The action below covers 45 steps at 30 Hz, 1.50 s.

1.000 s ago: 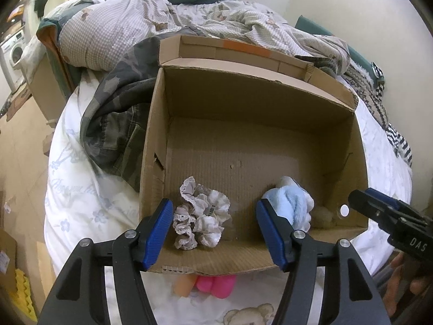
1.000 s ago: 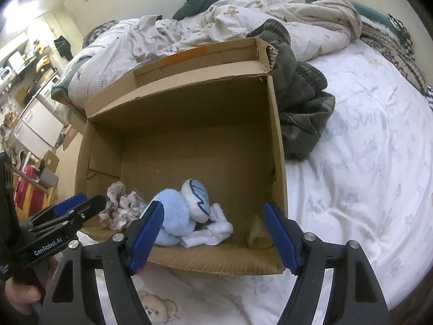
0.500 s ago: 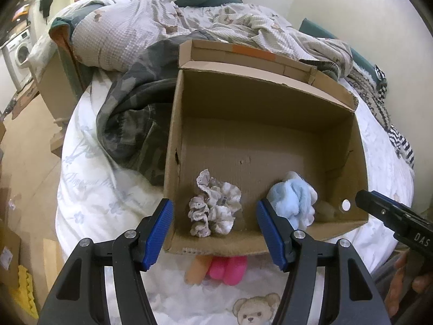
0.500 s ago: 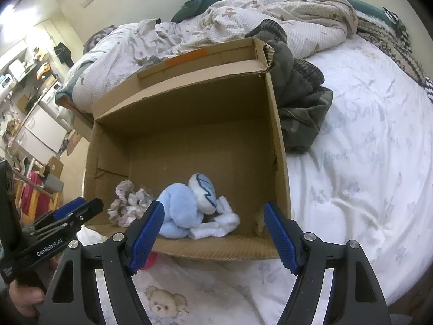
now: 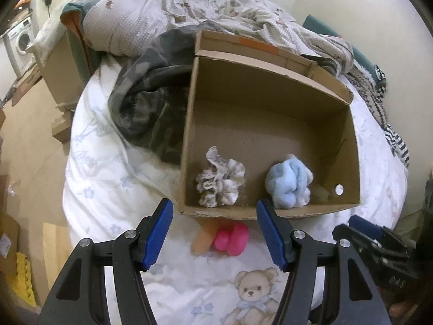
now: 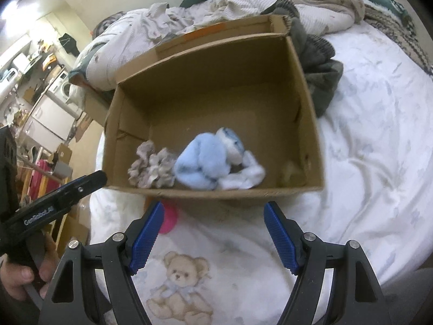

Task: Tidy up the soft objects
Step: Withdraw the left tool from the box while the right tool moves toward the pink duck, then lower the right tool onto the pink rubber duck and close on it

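An open cardboard box (image 5: 270, 86) (image 6: 211, 57) lies on the bed. Inside near its front wall are a grey-white ruffled scrunchie (image 5: 220, 181) (image 6: 151, 168), a light blue plush toy (image 5: 289, 181) (image 6: 205, 162) and a small tan soft object (image 5: 322, 192) (image 6: 291, 173) in the right corner. A pink soft toy with a peach part (image 5: 230, 238) (image 6: 169, 216) lies on the sheet just in front of the box. My left gripper (image 5: 213, 233) is open and empty above the pink toy. My right gripper (image 6: 213, 233) is open and empty in front of the box.
The white bedsheet (image 6: 365, 162) has a teddy bear print (image 5: 254, 292) (image 6: 181, 284). A camouflage garment (image 5: 146, 103) lies left of the box and crumpled bedding (image 5: 162, 13) behind it. The bed edge and the floor (image 5: 29, 135) are at the left.
Both grippers have pulled back and up from the box. The box looks smaller and more of the sheet, the pink toy and the teddy print shows.
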Each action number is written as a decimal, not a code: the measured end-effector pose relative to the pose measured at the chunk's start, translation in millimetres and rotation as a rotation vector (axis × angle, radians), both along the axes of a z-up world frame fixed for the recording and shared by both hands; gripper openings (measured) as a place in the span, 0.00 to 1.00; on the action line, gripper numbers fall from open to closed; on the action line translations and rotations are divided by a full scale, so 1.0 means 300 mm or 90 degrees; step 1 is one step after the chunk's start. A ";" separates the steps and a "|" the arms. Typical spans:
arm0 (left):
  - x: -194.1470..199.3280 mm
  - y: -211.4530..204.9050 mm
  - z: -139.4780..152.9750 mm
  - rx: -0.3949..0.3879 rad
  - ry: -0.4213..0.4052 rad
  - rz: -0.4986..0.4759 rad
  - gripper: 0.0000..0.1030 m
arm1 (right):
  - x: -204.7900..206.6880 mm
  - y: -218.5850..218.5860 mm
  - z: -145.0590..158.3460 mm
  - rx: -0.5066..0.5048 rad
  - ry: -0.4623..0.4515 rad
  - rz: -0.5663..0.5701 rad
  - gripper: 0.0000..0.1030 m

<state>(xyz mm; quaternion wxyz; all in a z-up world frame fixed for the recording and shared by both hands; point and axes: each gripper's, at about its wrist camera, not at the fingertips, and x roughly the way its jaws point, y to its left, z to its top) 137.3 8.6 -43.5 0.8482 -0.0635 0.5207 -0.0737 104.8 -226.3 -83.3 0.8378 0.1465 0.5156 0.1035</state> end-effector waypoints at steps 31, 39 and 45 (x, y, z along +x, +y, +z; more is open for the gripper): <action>-0.016 0.156 -0.097 0.033 0.094 0.066 0.59 | 0.128 0.307 -0.334 0.092 0.175 -0.002 0.43; -0.015 0.149 -0.162 0.031 0.143 0.056 0.59 | 0.104 0.273 -0.270 0.083 0.144 0.028 0.21; -0.011 0.006 -0.228 0.054 0.164 -0.034 0.59 | 0.054 0.144 -0.178 0.094 0.128 0.018 0.21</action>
